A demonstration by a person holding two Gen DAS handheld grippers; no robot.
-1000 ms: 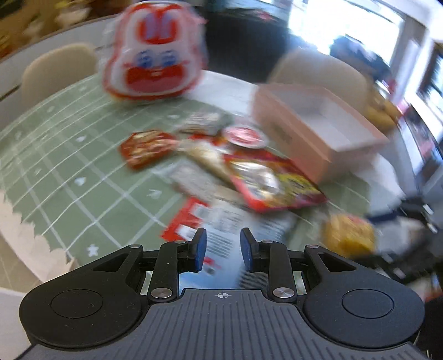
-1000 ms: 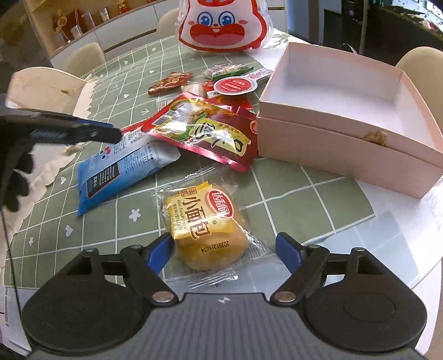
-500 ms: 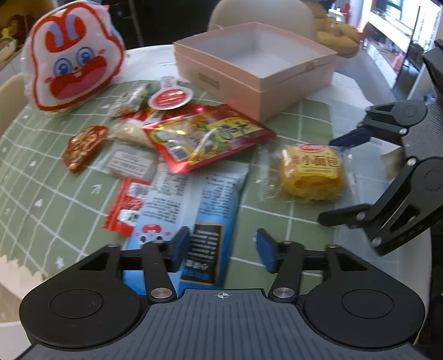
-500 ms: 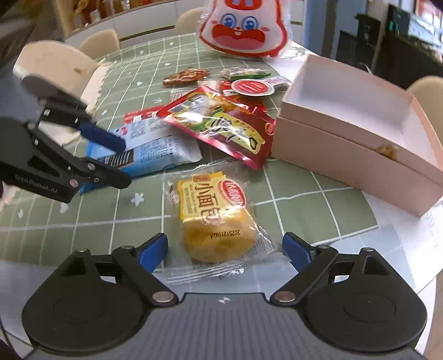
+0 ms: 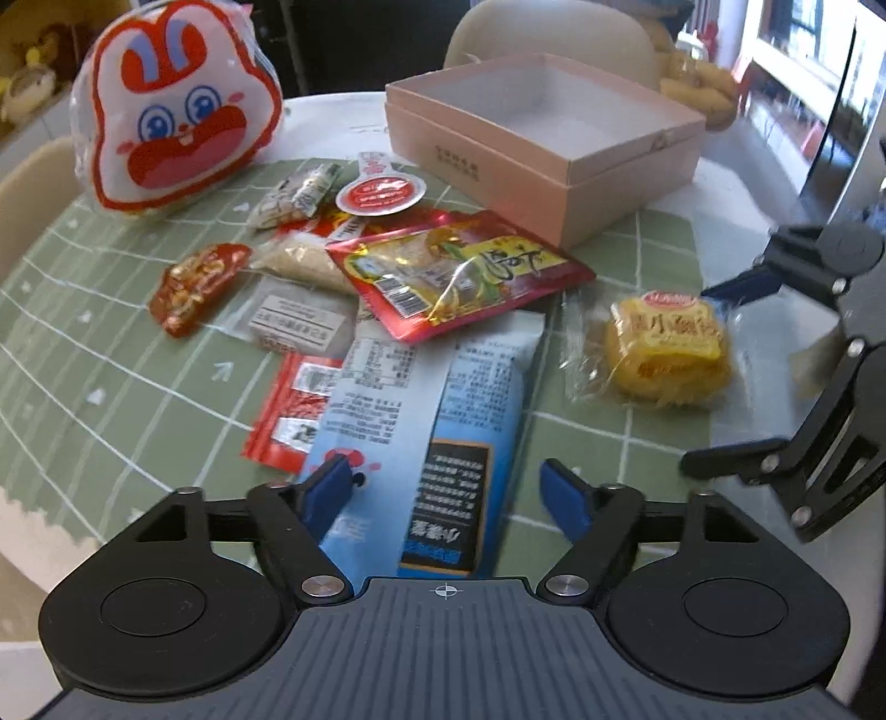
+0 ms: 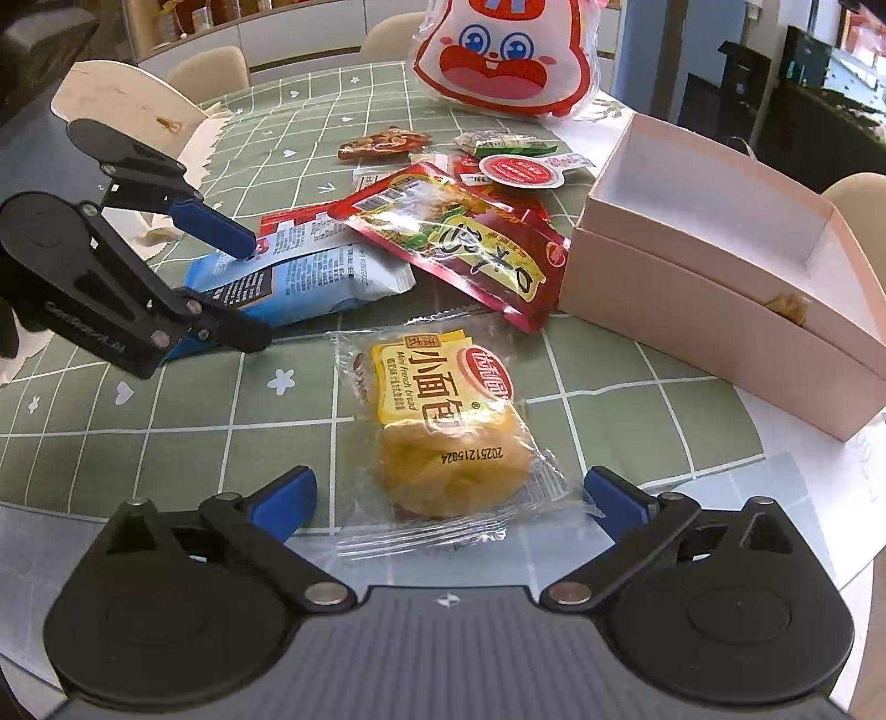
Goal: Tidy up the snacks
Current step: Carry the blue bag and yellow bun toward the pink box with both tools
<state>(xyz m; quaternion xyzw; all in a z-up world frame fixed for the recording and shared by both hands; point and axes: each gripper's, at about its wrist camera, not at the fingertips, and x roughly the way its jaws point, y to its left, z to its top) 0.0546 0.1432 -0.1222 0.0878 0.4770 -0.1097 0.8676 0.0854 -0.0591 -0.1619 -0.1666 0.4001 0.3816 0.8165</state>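
The left gripper [image 5: 446, 487] has widened its jaws around the blue packet [image 5: 426, 421] at lower centre, while the right gripper [image 6: 448, 493] stays spread around the bread bun [image 6: 443, 421], so both grasps look imminent.

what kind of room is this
Most likely a home dining room: a round table with a green grid tablecloth, padded dining chairs around it, and shelves of jars behind.
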